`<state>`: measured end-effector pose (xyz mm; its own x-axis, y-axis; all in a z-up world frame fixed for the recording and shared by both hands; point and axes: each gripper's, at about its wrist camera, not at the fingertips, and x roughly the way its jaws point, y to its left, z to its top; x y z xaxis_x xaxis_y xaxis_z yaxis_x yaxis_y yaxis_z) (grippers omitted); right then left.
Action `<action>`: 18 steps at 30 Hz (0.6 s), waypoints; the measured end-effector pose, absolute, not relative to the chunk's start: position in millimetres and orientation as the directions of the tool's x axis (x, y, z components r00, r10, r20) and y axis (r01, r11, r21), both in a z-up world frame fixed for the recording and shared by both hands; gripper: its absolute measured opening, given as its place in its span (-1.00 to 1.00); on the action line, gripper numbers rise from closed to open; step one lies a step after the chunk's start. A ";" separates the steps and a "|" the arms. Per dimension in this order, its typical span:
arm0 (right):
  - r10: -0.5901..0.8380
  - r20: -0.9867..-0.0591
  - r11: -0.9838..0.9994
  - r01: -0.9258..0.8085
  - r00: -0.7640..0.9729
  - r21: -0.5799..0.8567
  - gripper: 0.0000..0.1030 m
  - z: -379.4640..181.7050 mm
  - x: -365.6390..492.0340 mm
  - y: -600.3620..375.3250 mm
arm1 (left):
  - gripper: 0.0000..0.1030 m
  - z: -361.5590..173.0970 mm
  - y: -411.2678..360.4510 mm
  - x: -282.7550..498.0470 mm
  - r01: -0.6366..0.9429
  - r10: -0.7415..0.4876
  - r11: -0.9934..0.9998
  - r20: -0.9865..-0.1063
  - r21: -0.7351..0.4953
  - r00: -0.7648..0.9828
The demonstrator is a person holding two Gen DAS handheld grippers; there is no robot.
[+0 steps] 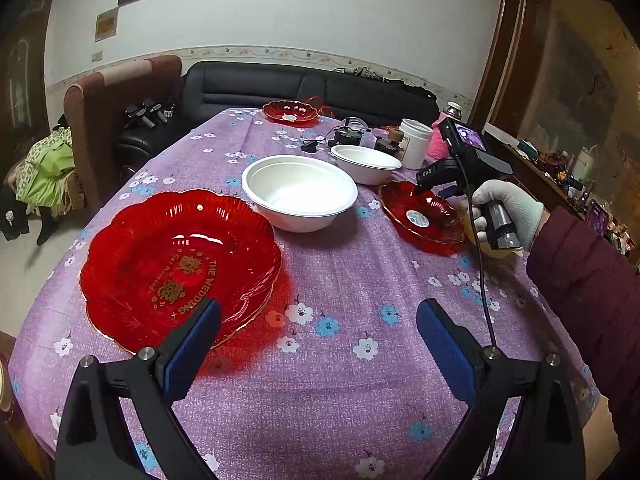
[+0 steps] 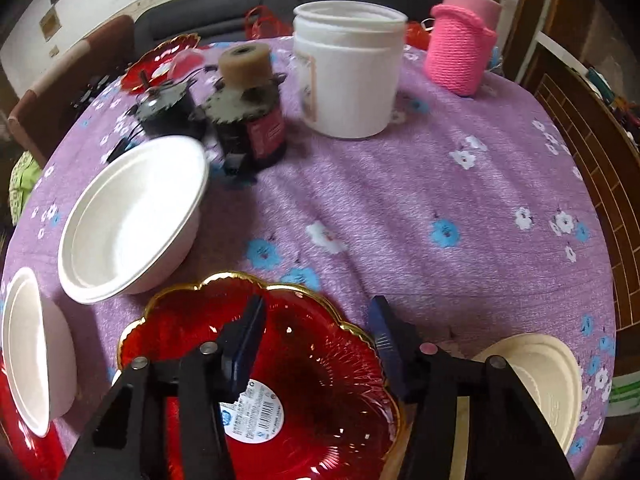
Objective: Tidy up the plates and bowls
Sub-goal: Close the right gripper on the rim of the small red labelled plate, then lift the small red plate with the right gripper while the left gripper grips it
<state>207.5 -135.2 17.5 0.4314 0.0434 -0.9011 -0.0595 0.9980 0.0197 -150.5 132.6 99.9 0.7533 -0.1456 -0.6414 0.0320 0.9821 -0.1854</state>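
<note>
Purple flowered cloth covers the bench [image 1: 340,280], and I take the large white bowl [image 1: 299,192] near its middle as my landmark. Toward me and to the left of that bowl sits the big red plate [image 1: 180,264] with gold lettering, its near rim close to the bench's left edge. Between that plate and the bench's right side, on my side of the bowl, the cloth lies bare, which gives me open room. Behind the bowl to the right stands a second white bowl [image 1: 366,162], then a white tub [image 1: 416,142] and a pink knitted bottle [image 2: 460,52], with two dark motor-like parts [image 2: 248,120] beside them. Far behind the bowl, near the back edge, rests another red dish [image 1: 290,112].

My left gripper [image 1: 318,320] hangs above the bare cloth, fingers spread wide and holding nothing; its left finger overlaps the big plate's near rim in view, though I cannot tell if it touches.

Right of the bowl, my gloved hand [image 1: 508,212] holds the right gripper [image 2: 316,344] angled down over the small red plate [image 2: 304,368] with the round sticker. Its fingers stand apart, one over the plate's inside and one at the rim's outer side, not closed on it. A stack of cream paper plates [image 2: 540,376] lies just right of it.
</note>
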 end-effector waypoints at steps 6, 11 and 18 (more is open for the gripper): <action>0.061 -0.932 0.990 -0.142 0.357 0.011 -0.62 19.4 183.9 -119.9 | 0.90 102.0 129.6 -152.0 0.044 -0.166 0.978 -0.635 -0.203 0.754; 0.176 -0.936 0.970 -0.214 0.305 0.113 -0.80 17.7 127.4 -109.1 | 0.90 103.7 123.2 -156.6 0.069 -0.188 0.976 -0.633 -0.208 0.751; 0.340 -0.860 0.941 -0.130 0.381 0.314 -0.68 6.8 84.9 -122.7 | 0.90 109.8 124.3 -161.3 0.055 -0.194 0.970 -0.625 -0.235 0.756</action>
